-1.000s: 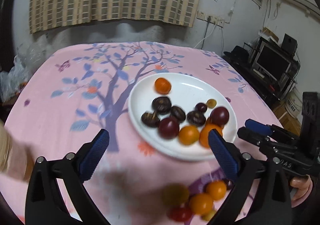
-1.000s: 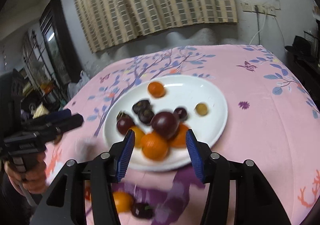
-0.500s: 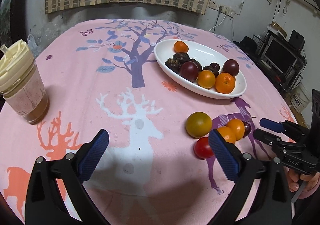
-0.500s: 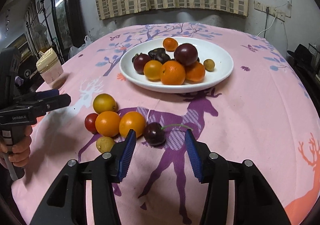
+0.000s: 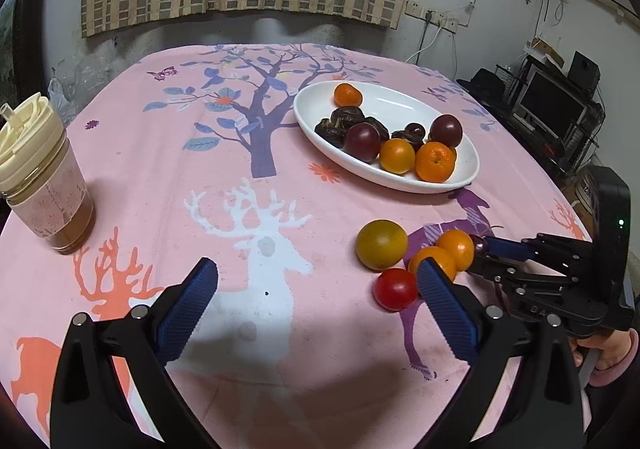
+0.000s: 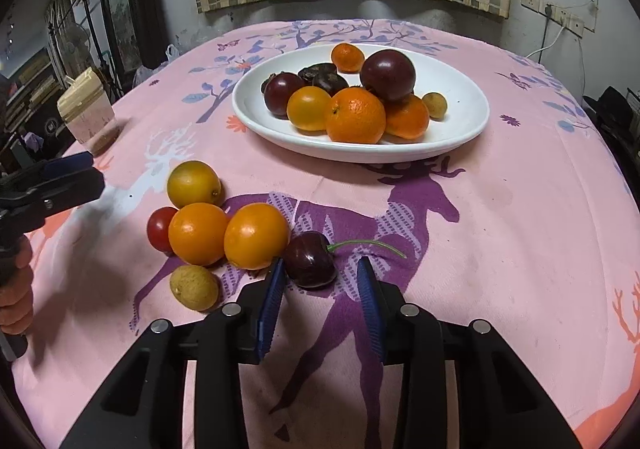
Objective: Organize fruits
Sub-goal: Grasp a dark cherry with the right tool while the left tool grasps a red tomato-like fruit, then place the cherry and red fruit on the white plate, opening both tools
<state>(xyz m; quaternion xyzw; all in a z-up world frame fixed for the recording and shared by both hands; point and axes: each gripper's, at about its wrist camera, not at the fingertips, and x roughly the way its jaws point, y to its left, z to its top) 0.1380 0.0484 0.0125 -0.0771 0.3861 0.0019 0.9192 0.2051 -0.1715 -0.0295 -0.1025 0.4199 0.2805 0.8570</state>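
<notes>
A dark cherry (image 6: 310,259) with a green stem lies on the pink cloth between the pads of my right gripper (image 6: 320,275). Its jaws are closing; a gap shows on the cherry's right side. Left of the cherry lie two orange fruits (image 6: 198,233), a red tomato (image 6: 160,229), a yellow-green fruit (image 6: 193,184) and a small tan fruit (image 6: 195,287). Behind them, a white plate (image 6: 460,137) holds several oranges and dark fruits. My left gripper (image 5: 318,277) hangs open above the cloth, left of the loose fruits, nothing between its fingers. In its view the right gripper (image 5: 486,249) reaches in from the right.
A lidded cup (image 5: 40,185) with a brown drink stands at the table's left edge. A shelf with a monitor (image 5: 552,109) sits beyond the table on the right. A person's hand (image 6: 16,289) holds the left gripper's handle.
Both grippers pulled back from above the plate and sank toward the loose fruits near the front edge. The right jaws have narrowed around the cherry. The left gripper has since kept still.
</notes>
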